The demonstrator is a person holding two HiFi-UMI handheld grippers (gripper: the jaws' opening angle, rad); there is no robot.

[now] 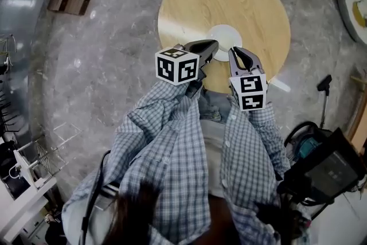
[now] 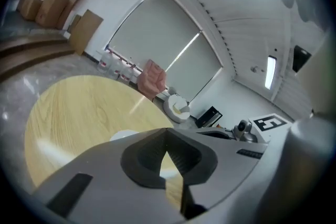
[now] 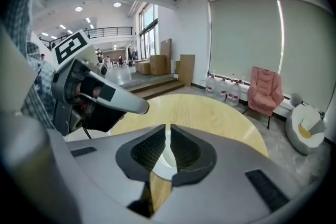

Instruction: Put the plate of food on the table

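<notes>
The left gripper [image 2: 167,140] has its jaws pressed together at the tips, holding nothing. The right gripper [image 3: 169,129] is the same, with its pads meeting along a thin slit. In the head view the two grippers, left [image 1: 213,45] and right [image 1: 233,53], hang side by side over the near edge of the table [image 1: 189,3].

Just beyond their tips one white plate [image 1: 225,36] lies flat near the middle of the table. It is round, so it has no long axis and points no way. What it carries cannot be made out. It also shows through the gap below the right gripper's pads [image 3: 164,160].

Broad bare wood rings the plate on every side, widest towards the far rim. Grey stone floor [image 1: 103,60] spreads out left of the table.

Well to the right of the table stands one white round stand [image 1: 351,3] with something yellow on top. Whether that is a dish of food cannot be told.

Beyond the table's far edge are one pink chair [image 3: 265,89] and three water bottles [image 3: 223,89] by the wall.
</notes>
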